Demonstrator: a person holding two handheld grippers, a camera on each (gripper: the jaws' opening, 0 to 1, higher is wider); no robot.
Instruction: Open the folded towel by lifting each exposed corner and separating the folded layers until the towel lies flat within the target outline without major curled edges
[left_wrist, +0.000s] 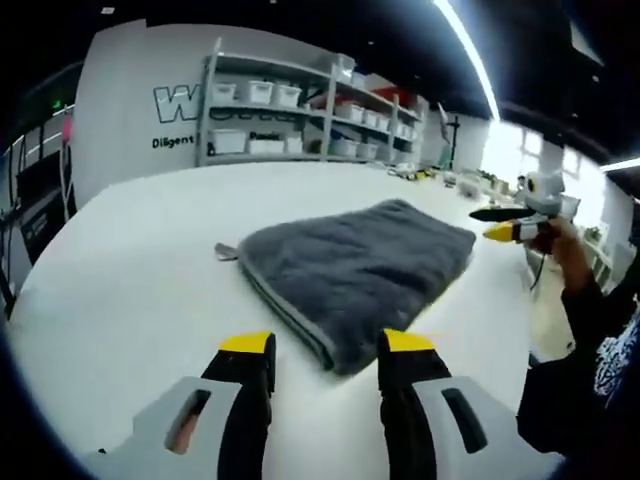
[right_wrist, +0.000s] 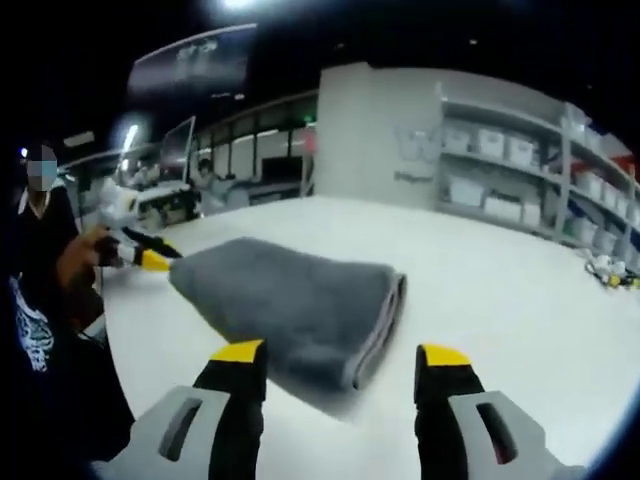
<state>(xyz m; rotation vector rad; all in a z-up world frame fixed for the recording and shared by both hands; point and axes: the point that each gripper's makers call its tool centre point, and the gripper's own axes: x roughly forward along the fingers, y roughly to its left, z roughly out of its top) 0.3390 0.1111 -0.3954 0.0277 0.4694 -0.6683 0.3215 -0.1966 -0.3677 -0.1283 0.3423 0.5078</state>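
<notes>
1. Two hand-held grippers face a folded grey towel (left_wrist: 355, 270) lying on a white table (left_wrist: 130, 270).
2. Left gripper (left_wrist: 326, 350), jaws spread and empty, sits just before the towel's near corner, its length running away rightward.
3. Right gripper (right_wrist: 340, 362), also spread and empty, faces the layered edge.
4. Shelf bins (left_wrist: 262, 92) stand far behind; contents unclear.

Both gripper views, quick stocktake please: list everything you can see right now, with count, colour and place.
towel: one, grey, folded, middle of the table
table: one, white, under the towel
shelving: one unit, pale, holding white bins, by the far wall
left gripper: one, grey and black with yellow tips, open, just short of the towel's near corner
right gripper: one, same colours, open, at the towel's folded end
hand: one, holding the right gripper, beside the table
</notes>
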